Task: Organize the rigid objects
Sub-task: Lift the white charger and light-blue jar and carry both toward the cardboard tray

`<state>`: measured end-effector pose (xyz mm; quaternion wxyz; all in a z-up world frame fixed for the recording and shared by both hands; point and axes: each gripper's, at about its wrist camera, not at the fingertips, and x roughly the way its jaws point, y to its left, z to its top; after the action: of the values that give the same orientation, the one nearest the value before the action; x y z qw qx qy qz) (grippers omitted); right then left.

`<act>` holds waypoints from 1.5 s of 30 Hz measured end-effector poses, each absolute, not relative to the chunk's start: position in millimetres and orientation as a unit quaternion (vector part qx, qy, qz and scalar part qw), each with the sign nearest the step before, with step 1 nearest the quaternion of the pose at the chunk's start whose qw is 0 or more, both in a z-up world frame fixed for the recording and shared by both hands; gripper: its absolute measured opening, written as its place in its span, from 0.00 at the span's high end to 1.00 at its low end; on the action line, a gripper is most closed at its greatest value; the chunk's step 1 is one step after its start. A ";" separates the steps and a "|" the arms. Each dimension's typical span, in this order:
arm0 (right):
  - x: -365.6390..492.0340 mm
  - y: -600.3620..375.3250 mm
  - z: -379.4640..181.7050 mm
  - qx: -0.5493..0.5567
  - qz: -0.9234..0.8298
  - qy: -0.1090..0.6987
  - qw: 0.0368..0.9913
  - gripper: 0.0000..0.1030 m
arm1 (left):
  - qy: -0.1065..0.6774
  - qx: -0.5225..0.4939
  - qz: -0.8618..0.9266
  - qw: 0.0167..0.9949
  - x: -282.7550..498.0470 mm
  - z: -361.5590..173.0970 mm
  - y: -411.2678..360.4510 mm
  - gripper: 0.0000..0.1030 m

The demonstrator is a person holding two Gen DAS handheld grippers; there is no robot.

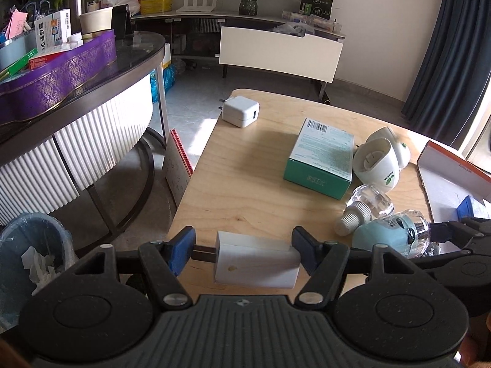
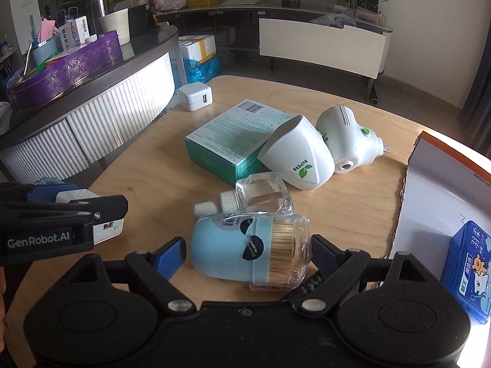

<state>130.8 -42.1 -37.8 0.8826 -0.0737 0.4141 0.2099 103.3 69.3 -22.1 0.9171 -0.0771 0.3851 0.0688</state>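
The left gripper [image 1: 244, 253] is clenched on a white plug adapter [image 1: 256, 260], which lies crosswise between its blue pads with its metal prongs against the left pad and its blunt end against the right one; the adapter sits over the near edge of the wooden table [image 1: 245, 184]. In the right wrist view the same gripper [image 2: 92, 214] shows from the side at the left, the white adapter [image 2: 106, 228] pinched in its tips.

The right gripper [image 2: 245, 256] stands released, its jaws spread wide around a light blue toothpick holder [image 2: 227, 253] that lies on its side on the table, its clear cap toward the right finger. The blue left pad stands just clear of the holder's rounded end; the right finger is just beside the cap, and whether it touches I cannot tell.

Just behind the holder lies a clear refill bottle [image 2: 260, 196] with a white ribbed cap, touching it. Farther back are two white plug-in vaporizers [image 2: 299, 158], one leaning on a green box [image 2: 228, 141]. A second white charger [image 2: 195, 96] sits alone near the far left corner. At the right edge stands an open cardboard box [image 2: 429, 190] with a blue packet [image 2: 472, 266] inside
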 end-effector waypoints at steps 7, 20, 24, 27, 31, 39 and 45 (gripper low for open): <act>119.5 -51.5 -27.3 -0.053 0.206 0.397 0.893 0.10 | 0.376 -0.077 0.064 0.921 100.6 -15.5 65.8 0.32; 90.0 -90.6 10.8 -0.025 0.180 0.368 0.912 0.10 | 0.356 -0.072 0.033 0.931 89.9 4.9 40.5 0.32; 82.2 -103.0 16.8 -0.015 0.169 0.364 0.916 0.10 | 0.355 -0.073 0.019 0.932 86.6 7.3 30.9 0.32; 78.2 -109.7 19.6 -0.013 0.162 0.363 0.917 0.10 | 0.354 -0.068 0.012 0.933 84.5 9.1 24.5 0.32; 72.7 -118.6 22.6 -0.004 0.154 0.362 0.919 0.10 | 0.352 -0.067 0.005 0.933 83.2 11.9 18.7 0.32; 63.4 -130.5 28.7 0.001 0.147 0.357 0.923 0.10 | 0.352 -0.064 -0.006 0.934 79.5 15.6 7.8 0.32; 59.1 -139.1 31.4 0.005 0.141 0.353 0.925 0.10 | 0.351 -0.062 -0.013 0.934 77.4 18.1 0.4 0.32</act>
<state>59.1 -139.1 31.4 0.9250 0.0047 0.3531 0.1405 77.4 0.4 18.1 0.9343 -0.0618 0.3509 -0.0135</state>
